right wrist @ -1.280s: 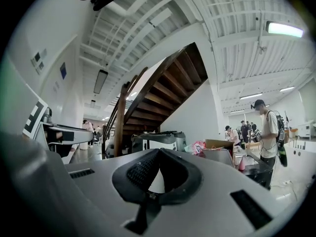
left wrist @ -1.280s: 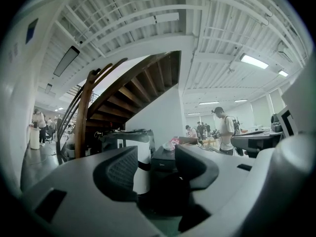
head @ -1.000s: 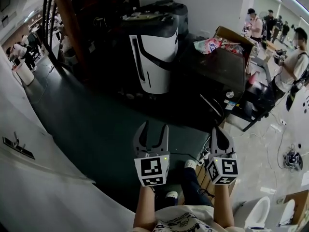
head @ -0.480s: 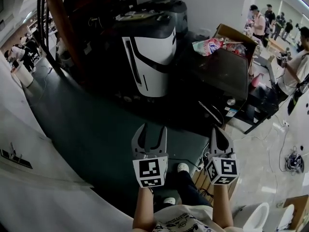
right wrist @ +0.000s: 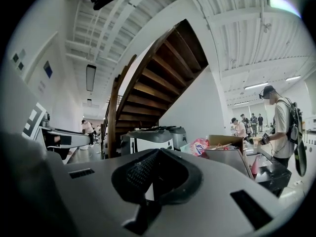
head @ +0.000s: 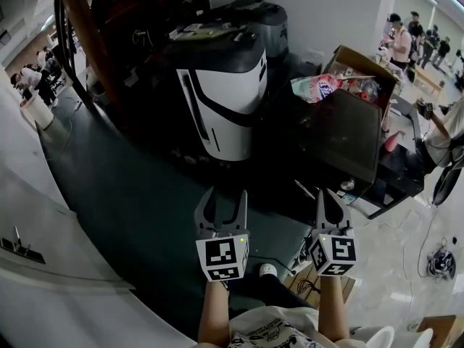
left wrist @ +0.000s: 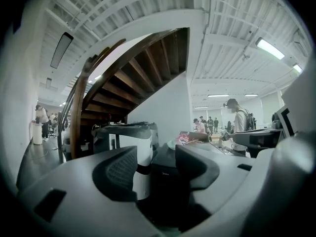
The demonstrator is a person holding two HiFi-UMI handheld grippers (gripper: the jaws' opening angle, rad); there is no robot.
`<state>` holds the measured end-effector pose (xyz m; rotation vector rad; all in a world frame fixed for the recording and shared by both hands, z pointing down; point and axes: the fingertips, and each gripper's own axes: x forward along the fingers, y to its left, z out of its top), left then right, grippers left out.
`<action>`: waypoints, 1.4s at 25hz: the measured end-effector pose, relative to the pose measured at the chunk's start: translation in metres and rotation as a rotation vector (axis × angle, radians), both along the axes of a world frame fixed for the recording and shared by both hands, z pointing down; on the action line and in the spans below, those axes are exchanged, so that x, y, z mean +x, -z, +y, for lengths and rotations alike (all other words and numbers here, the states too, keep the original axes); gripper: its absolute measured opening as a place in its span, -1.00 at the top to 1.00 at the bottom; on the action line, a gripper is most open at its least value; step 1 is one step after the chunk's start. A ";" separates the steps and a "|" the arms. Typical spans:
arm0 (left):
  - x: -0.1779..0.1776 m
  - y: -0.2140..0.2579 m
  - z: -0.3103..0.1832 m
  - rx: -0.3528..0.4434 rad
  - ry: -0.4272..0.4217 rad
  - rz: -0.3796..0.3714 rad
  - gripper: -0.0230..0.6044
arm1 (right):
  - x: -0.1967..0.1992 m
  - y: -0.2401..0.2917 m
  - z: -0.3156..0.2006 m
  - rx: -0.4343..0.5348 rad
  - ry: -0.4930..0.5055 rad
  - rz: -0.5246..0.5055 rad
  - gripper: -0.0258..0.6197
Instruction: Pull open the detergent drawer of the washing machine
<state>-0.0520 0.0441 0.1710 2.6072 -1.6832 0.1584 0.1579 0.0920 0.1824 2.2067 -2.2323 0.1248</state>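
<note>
A dark boxy washing machine (head: 346, 125) stands ahead on the right, its front in shadow; I cannot make out a detergent drawer. In the left gripper view its dark front (left wrist: 165, 179) shows between the jaws, well beyond them. My left gripper (head: 223, 203) hangs low in the head view, open and empty, short of the machines. The same open gripper (left wrist: 155, 169) has nothing between its fingers in its own view. My right gripper (head: 330, 200) is beside it, shut on nothing, and its closed jaws (right wrist: 154, 168) point at the appliances.
A white and black appliance (head: 226, 85) stands left of the washing machine, a grey one (head: 257, 17) behind it. A cardboard box (head: 362, 67) with bright packaging sits behind the washer. Wooden stairs (head: 80, 20) rise at left. Cables (head: 438, 241) lie on the floor at right; people stand far right.
The appliances have come closer and lower in the head view as the person steps forward. Both grippers keep their places and states.
</note>
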 end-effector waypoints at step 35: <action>0.067 -0.091 -0.212 -0.183 -0.046 0.082 0.17 | 0.054 -0.084 -0.203 -0.140 -0.015 -0.020 0.88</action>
